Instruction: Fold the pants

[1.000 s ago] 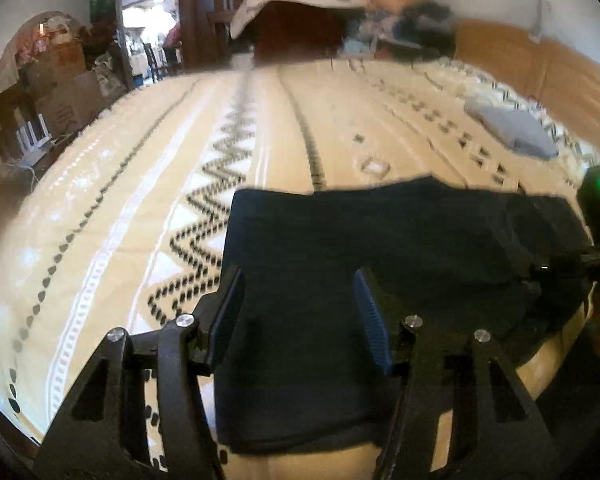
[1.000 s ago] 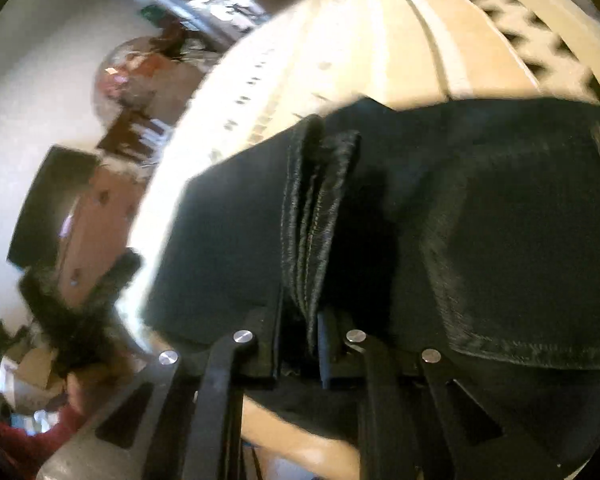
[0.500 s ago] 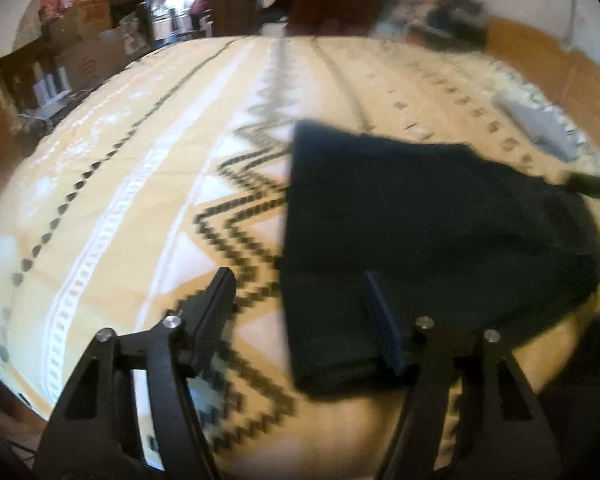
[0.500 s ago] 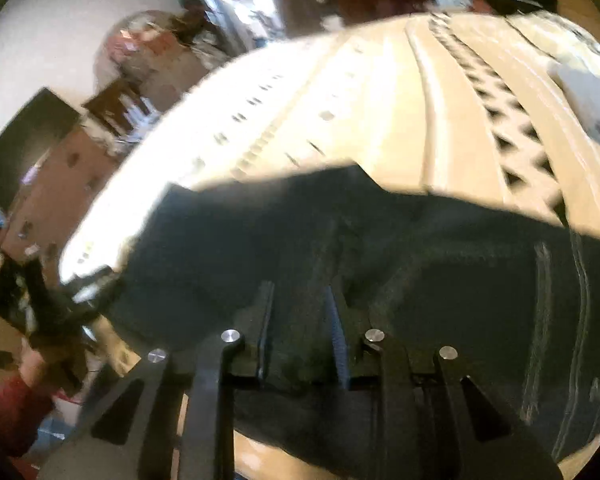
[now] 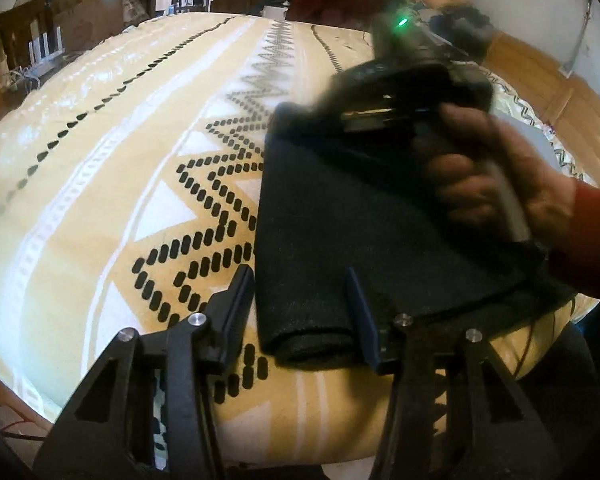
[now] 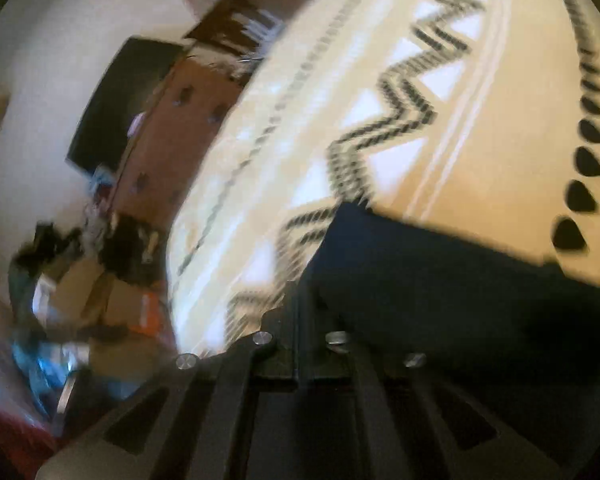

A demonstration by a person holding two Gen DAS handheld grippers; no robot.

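Observation:
Dark folded pants (image 5: pixel 340 216) lie on the yellow patterned bed cover (image 5: pixel 140 160) near its front edge. My left gripper (image 5: pixel 300 300) is open and empty, its fingers straddling the near folded edge of the pants without touching it. My right gripper (image 6: pixel 302 312) is shut, its jaws pressed together beside the pants (image 6: pixel 440 280); motion blur hides whether cloth is pinched. In the left wrist view the right gripper body (image 5: pixel 412 76), with a green light, is held by a hand above the pants' far side.
The bed cover (image 6: pixel 420 80) carries black zigzag and dot stripes. A grey folded cloth (image 5: pixel 540 144) lies at the right. Cardboard boxes (image 5: pixel 80 12) and furniture stand beyond the bed's left side. A wooden headboard (image 5: pixel 540 80) runs along the right.
The right gripper has swung over the pants to their far side, carrying the fold across, and its view has tilted. The left gripper stayed open and shifted left along the near edge.

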